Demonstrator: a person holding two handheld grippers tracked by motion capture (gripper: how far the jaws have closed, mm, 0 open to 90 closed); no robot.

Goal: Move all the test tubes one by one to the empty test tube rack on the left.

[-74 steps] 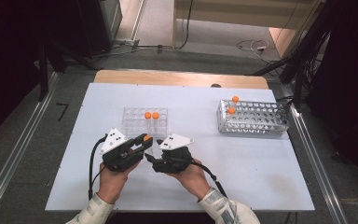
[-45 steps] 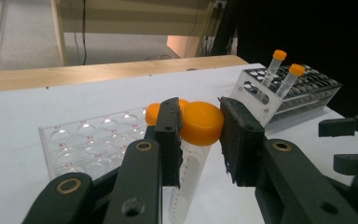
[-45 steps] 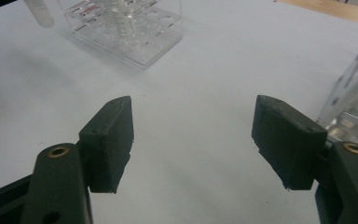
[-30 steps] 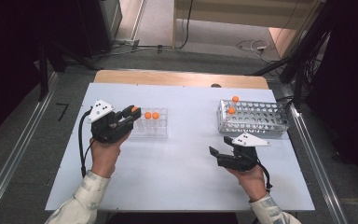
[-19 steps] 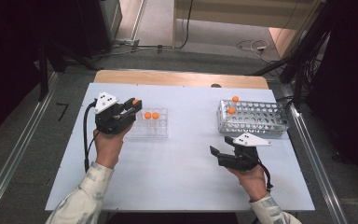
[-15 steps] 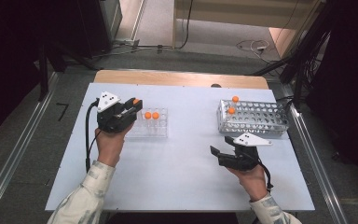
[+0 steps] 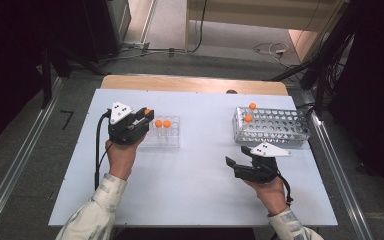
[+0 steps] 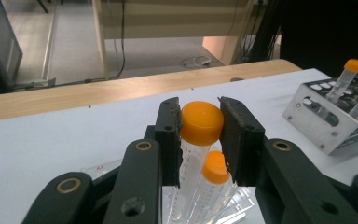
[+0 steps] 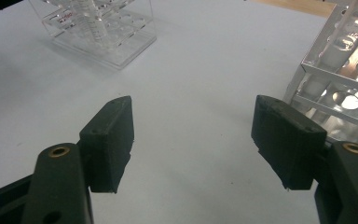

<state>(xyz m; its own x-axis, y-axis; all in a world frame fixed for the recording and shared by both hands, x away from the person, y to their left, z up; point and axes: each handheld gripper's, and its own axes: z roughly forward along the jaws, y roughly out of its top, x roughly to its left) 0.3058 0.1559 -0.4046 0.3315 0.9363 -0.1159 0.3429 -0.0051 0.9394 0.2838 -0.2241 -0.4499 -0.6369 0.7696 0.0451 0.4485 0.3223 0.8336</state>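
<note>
The left gripper (image 8: 200,135) is clenched on an orange-capped clear plastic tube (image 8: 200,125), its two black jaws pressing the cap from either side. In the left gripper view the tube hangs upright between the jaws, its graduated body reaching down toward the clear acrylic tube rack (image 8: 242,205) underneath; whether its lower end already sits in a hole of that rack cannot be told. A second orange-capped tube (image 8: 214,169) stands in the same rack just beside and below the held one.

In the high view the left gripper (image 7: 142,117) sits at the left end of the clear acrylic tube rack (image 7: 172,140), near the left side of the white desk (image 7: 190,180), and the held tube's orange cap (image 7: 148,112) shows at the jaw tips. Two more orange caps (image 7: 162,123) stand in the rack just to its right.

The right gripper (image 7: 232,164) rests low over the desk at the right, well apart from the left one, just in front of a silver metal tube rack (image 7: 280,131) that carries two orange-capped tubes (image 7: 250,113) at its left end. In the right gripper view the right gripper (image 9: 193,140) is released, its jaws spread wide with bare white desk between them, the metal rack (image 9: 340,93) close on one side.
</note>
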